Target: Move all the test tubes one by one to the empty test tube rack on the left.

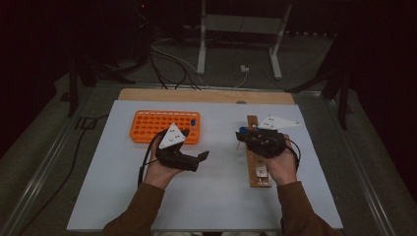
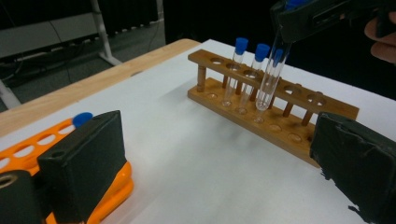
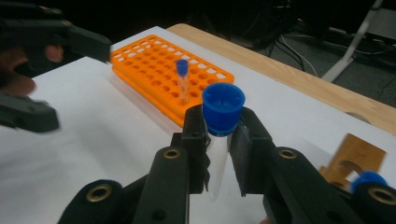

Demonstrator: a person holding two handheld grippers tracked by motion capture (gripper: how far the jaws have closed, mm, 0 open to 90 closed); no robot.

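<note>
— Holding a capped test tube (image 3: 219, 135), your right gripper (image 3: 218, 140) has its jaws clamped just under the blue cap; the tube hangs below it, over the wooden rack (image 2: 280, 123).
— And your left gripper (image 2: 210, 158)?
— Jaws apart, empty, orange rack (image 3: 163, 79) beside it. Judged mid-transfer; next, align the tube tip with a hole.

The room is dim; its background falls into near black in all views. Light falls from above onto the white table sheet (image 1: 211, 196), which looks evenly lit with soft, faint shadows. The high view is grainy and low in detail. In the left gripper view the near black pads (image 2: 84, 163) are soft; in the right gripper view the other gripper (image 3: 32, 116) blurs at the left edge.
</note>
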